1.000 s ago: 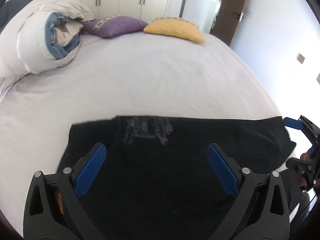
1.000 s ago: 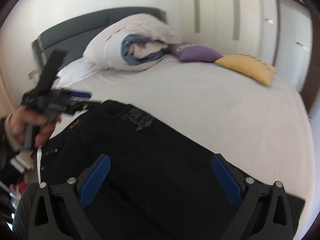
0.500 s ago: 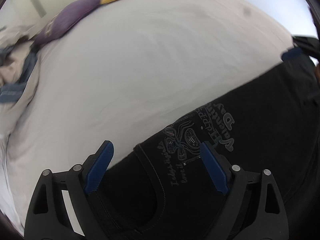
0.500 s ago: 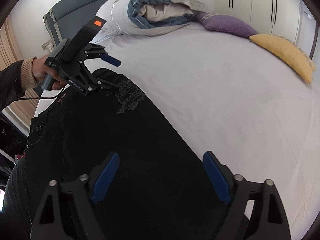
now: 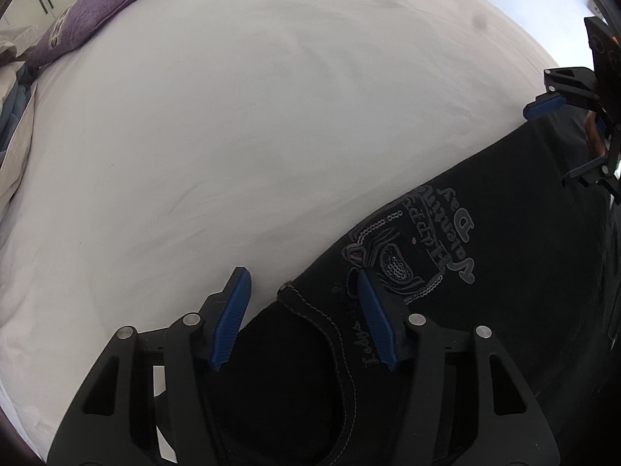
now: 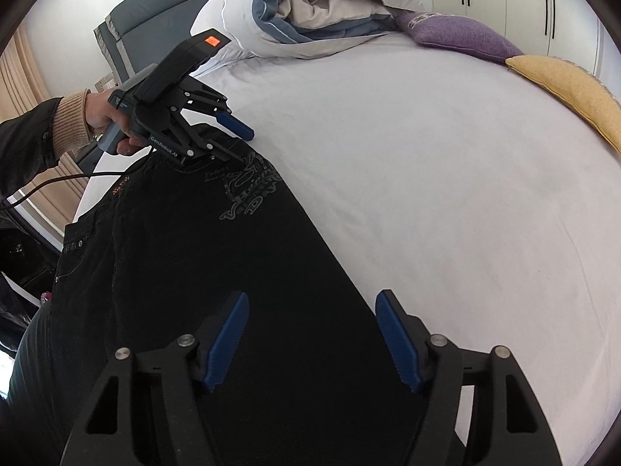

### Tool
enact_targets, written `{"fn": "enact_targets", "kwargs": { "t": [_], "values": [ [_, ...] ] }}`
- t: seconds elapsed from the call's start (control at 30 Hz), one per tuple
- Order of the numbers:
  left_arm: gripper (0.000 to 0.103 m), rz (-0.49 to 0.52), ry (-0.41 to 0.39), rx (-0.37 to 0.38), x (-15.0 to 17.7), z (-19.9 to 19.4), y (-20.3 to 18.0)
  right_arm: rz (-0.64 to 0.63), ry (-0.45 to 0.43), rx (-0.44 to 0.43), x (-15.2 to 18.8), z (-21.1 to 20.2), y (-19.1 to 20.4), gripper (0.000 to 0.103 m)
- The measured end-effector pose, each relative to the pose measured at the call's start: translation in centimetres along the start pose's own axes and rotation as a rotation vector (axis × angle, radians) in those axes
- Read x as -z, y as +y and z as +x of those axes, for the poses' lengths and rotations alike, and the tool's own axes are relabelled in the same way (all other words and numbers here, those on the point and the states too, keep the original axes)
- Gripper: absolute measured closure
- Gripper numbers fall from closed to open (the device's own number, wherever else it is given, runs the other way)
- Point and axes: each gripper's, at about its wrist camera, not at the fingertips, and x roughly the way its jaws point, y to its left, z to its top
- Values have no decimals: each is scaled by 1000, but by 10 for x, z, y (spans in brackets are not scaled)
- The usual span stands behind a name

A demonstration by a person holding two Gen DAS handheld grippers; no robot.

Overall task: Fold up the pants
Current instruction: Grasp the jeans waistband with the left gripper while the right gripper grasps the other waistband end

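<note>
Black pants [image 5: 485, 310] lie flat along the near edge of the white bed [image 5: 271, 116], an embroidered back pocket [image 5: 411, 244] facing up. My left gripper [image 5: 302, 283] points steeply down at the waistband's far corner [image 5: 289, 291]. That corner sits between its blue pads, untouched, and the jaws are closing. In the right wrist view a hand [image 6: 112, 124] holds the left gripper [image 6: 246, 147] over the pocket [image 6: 248, 190]. My right gripper [image 6: 312, 299] hovers over the leg's far edge [image 6: 349, 283], jaws closing, pads clear of the cloth. It also shows as the right gripper [image 5: 559, 139] at the left wrist view's right edge.
A rolled white and blue duvet [image 6: 310, 11] lies at the head of the bed against a grey headboard [image 6: 155, 27]. A purple cushion [image 6: 458, 35] and a yellow cushion [image 6: 570, 89] lie beyond it. Bare sheet stretches past the pants [image 6: 194, 272].
Both grippers came down close over the pants and their jaws narrowed. The left one turned and now straddles the waistband corner; the right one sits over the leg's far edge.
</note>
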Motion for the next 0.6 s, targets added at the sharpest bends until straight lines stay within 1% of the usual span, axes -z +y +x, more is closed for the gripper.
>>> {"fn": "enact_targets", "kwargs": {
  "t": [0.07, 0.1, 0.17, 0.3, 0.33, 0.37, 0.4, 0.47, 0.5, 0.6],
  "values": [
    [61, 7, 10, 10, -2, 3, -5, -3, 15, 0, -1, 4, -2, 36],
    [63, 9, 13, 9, -4, 5, -8, -4, 23, 0, -2, 6, -2, 37],
    [70, 16, 12, 3, -7, 7, -9, -5, 37, 1, -3, 10, -4, 39],
    [75, 9, -11, -15, -8, 2, -9, 1, 47, 3, -7, 16, -7, 40],
    [79, 7, -22, -17, -8, 1, -10, -2, 50, 3, -9, 18, -7, 42],
    [88, 7, -30, -26, -8, 0, -10, -4, 53, 5, -11, 19, -7, 43],
    [89, 7, -42, -39, -7, -1, -11, -6, 57, 6, -13, 21, -7, 45],
    [91, -3, -62, -36, -3, -1, -12, -10, 59, 7, -17, 24, -7, 48],
    [91, -6, -66, -35, 6, -2, -15, -11, 62, 6, -20, 26, -7, 50],
    [94, 1, -72, -47, 12, -6, -28, -19, 99, 7, -26, 36, -9, 54]
  ]
}}
